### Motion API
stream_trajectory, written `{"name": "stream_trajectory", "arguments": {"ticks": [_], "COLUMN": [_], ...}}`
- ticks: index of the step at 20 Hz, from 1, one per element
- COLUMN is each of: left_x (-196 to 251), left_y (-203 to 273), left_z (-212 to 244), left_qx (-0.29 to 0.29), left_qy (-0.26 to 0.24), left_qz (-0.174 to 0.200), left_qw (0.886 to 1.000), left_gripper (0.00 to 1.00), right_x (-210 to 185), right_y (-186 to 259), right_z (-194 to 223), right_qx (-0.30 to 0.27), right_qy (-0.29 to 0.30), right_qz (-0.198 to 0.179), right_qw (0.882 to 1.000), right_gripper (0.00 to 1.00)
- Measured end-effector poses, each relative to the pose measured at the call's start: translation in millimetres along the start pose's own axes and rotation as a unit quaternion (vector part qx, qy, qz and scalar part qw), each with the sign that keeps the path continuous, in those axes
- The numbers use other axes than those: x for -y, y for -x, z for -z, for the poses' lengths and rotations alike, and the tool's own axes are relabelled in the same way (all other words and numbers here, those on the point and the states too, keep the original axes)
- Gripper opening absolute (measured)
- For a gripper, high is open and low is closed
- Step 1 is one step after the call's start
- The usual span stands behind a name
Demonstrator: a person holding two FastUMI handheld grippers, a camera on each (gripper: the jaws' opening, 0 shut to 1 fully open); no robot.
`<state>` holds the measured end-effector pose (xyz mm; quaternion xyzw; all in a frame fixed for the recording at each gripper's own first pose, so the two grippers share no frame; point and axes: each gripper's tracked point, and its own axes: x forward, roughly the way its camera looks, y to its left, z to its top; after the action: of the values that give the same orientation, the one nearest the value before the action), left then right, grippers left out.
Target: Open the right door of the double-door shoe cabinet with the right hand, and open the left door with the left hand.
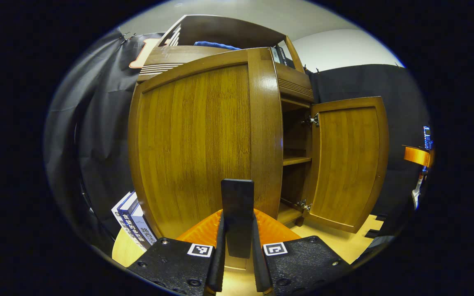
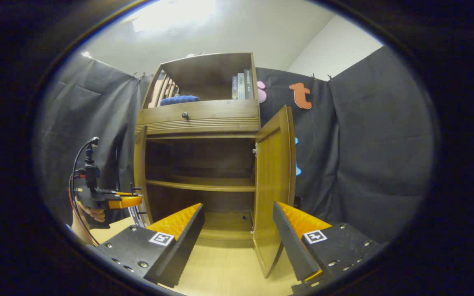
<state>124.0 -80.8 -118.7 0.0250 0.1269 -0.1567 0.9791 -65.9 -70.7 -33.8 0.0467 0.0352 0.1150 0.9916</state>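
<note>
Left claw (image 1: 237, 230) closed on lower edge of left door (image 1: 196, 144); door part-open, swung toward camera. Right door (image 2: 273, 181) wide open; right claw (image 2: 237, 234) open, holding nothing, near its free edge. Risk: thin edge grip may slip from fingers as door arc turns; door could drift back. Hand (image 2: 91, 213) holds left claw low, level, beside cabinet's (image 2: 198, 117) left side.

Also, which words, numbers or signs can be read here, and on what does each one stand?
Leaning book spines: printed characters, too warped to read.
Shelved books: spine text too small to read.
Square markers: coded patterns, no words.
Nothing here is clear enough to quote.
</note>
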Motion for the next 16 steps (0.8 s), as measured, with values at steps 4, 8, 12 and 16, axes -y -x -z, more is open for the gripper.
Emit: {"name": "stream_trajectory", "arguments": {"ticks": [4,8,12,16], "left_x": [-2,-7,-8,-12], "left_y": [3,7,10,12], "left_z": [0,-2,-3,-5], "left_qx": [0.006,0.014,0.022,0.027], "left_qy": [0.001,0.003,0.011,0.010], "left_qz": [0.001,-0.003,-0.006,-0.015], "left_qw": [1.000,1.000,1.000,0.999], "left_gripper": [0.31,0.30,0.31,0.30], "right_x": [-11,-22,-31,-39], "right_y": [1,-2,-5,-9], "right_z": [2,7,12,19], "right_qx": [0.001,0.000,0.001,-0.001], "right_qy": [0.002,-0.001,-0.004,-0.017], "right_qz": [-0.008,-0.018,-0.025,-0.034], "right_qw": [1.000,1.000,1.000,0.999], "right_gripper": [0.96,0.96,0.96,0.96]}}
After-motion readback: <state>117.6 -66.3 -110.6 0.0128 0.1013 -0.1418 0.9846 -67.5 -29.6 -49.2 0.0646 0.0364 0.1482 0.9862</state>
